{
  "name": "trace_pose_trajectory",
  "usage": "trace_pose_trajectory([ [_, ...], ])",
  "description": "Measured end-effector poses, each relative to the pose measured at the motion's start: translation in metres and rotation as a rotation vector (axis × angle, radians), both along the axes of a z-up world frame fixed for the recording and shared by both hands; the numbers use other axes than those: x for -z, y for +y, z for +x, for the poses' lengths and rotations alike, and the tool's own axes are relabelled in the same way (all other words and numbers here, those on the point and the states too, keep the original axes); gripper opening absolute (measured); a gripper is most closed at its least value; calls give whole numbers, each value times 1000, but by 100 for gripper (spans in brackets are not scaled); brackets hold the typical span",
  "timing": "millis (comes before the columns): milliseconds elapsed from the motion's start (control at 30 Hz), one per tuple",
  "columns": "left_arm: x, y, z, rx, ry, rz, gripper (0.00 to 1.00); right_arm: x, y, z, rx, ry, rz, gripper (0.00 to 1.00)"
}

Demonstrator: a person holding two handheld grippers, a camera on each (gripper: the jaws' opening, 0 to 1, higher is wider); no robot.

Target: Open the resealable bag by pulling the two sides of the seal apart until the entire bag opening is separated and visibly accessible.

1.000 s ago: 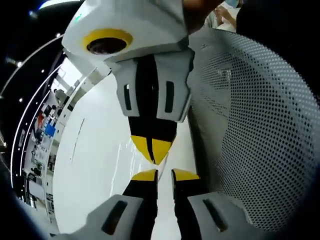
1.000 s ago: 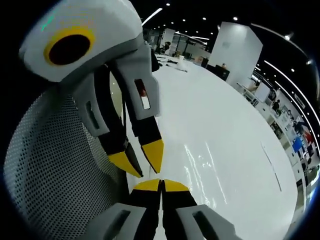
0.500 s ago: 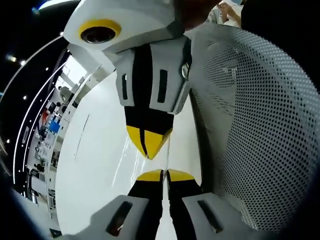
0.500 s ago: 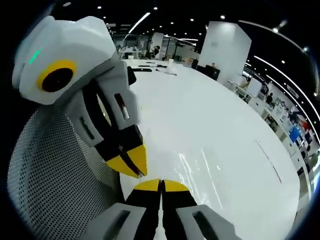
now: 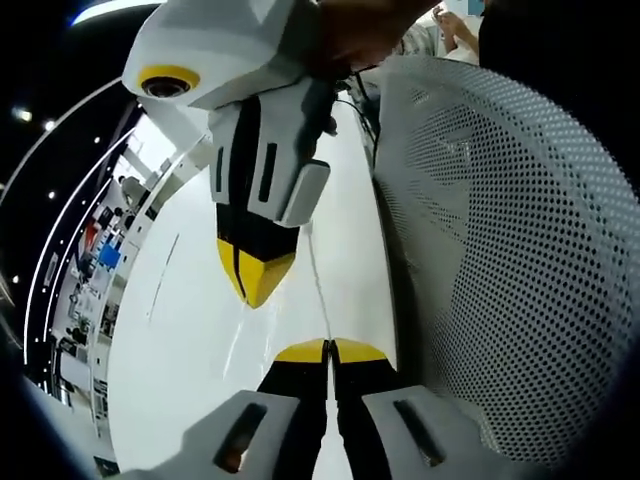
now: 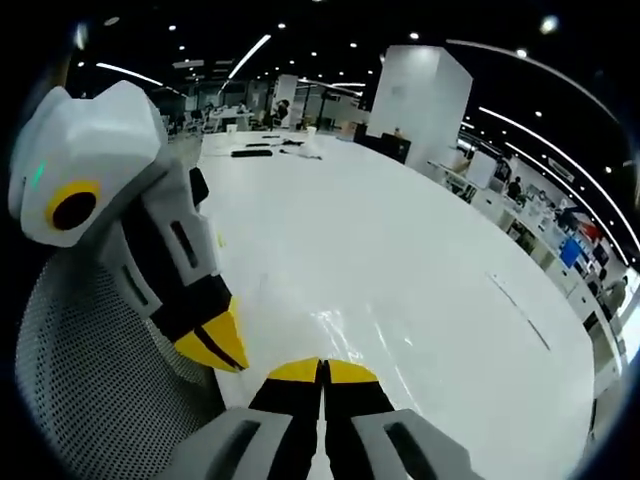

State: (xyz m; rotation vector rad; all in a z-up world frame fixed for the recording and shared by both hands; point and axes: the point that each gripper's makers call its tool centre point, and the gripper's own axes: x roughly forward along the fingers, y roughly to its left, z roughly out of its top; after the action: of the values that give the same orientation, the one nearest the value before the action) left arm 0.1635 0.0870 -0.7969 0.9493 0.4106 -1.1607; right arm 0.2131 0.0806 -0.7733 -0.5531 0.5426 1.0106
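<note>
Left gripper view: left gripper, fingers closed on the clear resealable bag's thin edge over the white tabletop; right gripper view: right gripper, fingers closed, hold on film unclear; seal-parting seemingly under way, next needing a wider outward pull.

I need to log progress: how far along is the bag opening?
Done: both tools are shut, with their tips apart over the white table. In hand: the left tool seems shut on a thin edge of the clear bag; whether the right tool grips film is unclear. Left: no open mouth is visible, so pulling the seal fully apart looks yet to be done.
</note>
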Motion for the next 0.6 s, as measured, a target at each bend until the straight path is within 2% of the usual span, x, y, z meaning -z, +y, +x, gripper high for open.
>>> trace_pose_trajectory([
  [600, 1, -2, -6, -6, 20, -6, 0, -16, -10, 18, 70, -44, 26, 0],
])
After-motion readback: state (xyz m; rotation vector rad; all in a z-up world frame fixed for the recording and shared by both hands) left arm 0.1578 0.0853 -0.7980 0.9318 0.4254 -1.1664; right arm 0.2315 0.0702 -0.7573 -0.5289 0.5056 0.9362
